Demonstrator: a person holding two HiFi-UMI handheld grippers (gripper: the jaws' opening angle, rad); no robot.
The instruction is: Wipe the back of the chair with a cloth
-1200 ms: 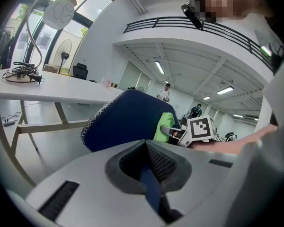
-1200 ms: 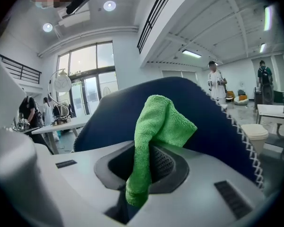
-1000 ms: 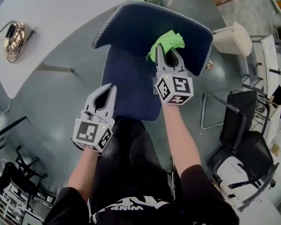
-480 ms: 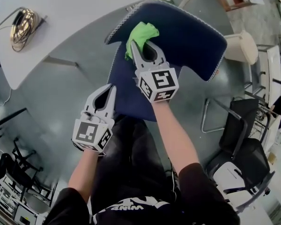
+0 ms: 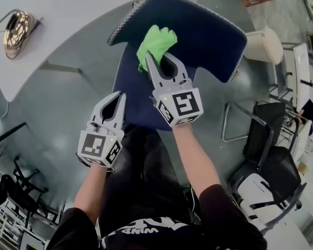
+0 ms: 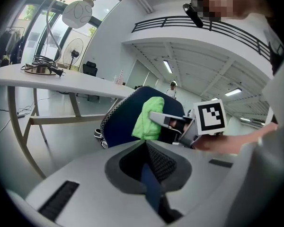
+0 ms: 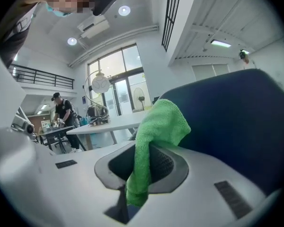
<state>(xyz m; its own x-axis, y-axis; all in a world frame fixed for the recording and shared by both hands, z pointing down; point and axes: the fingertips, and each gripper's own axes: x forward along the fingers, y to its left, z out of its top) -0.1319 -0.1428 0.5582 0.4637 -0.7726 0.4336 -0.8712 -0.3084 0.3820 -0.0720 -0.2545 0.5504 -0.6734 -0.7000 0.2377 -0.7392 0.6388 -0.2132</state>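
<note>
At far left: white curved-edge tabletop [image 5: 68, 14], bearing a coil of cable [image 5: 16, 33]. Next, my left gripper [image 5: 119, 97]: jaws together, nothing between them, held low, well apart from the cloth. Then my right gripper [image 5: 157, 59]: clamped on a bright green microfibre cloth [image 5: 155, 41], which bunches beyond the jaw tips against the navy fabric chair back [image 5: 214, 30].

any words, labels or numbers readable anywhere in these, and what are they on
On the person's black shirt, white print: cut off and warped, not readable.
On the marker cubes: black-and-white square patterns only, no letters or numbers.
Nothing else in any view carries readable text.
</note>
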